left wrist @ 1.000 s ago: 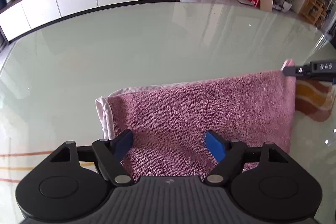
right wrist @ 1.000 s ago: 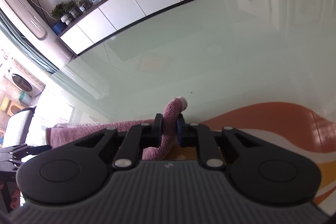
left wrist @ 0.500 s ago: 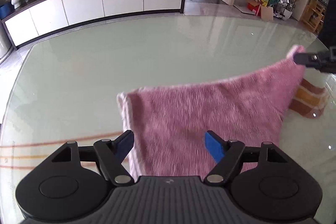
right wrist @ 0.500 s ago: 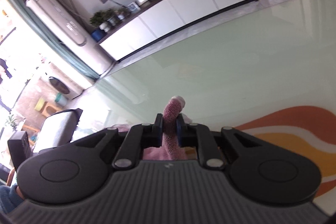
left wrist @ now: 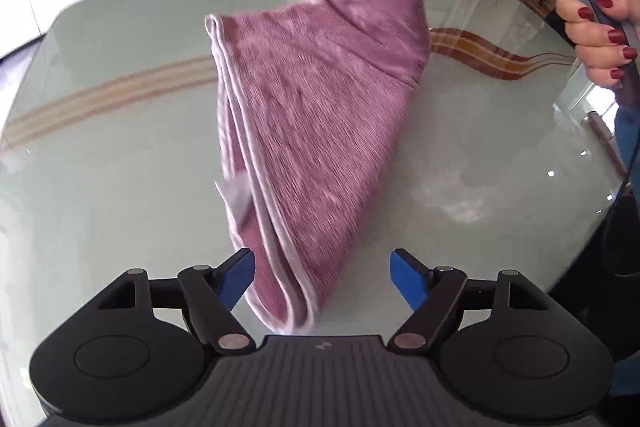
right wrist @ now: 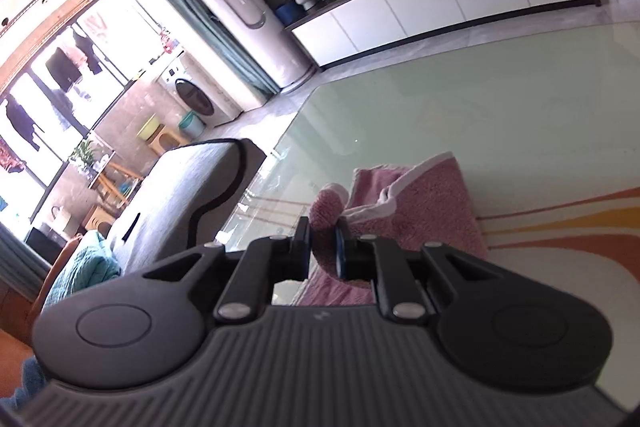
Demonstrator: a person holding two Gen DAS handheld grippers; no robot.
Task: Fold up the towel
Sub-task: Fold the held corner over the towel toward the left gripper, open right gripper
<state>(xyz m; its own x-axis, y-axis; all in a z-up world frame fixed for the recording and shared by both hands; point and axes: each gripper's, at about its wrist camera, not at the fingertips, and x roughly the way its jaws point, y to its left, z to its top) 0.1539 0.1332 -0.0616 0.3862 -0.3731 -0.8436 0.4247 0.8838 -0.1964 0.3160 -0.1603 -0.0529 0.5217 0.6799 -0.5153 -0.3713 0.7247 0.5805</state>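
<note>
Towel (left wrist: 320,115) hangs above the counter (left wrist: 104,163), pinched at one far-right corner by the right gripper (right wrist: 323,241); the left gripper (left wrist: 322,277) gapes wide, empty, near its low tip. Mid-fold (judging so): next, catch that dangling corner.

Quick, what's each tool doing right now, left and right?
Left tool: open, holding nothing; the pink towel hangs between its fingers.
Right tool: closed on a corner of the towel, lifting it.
</note>
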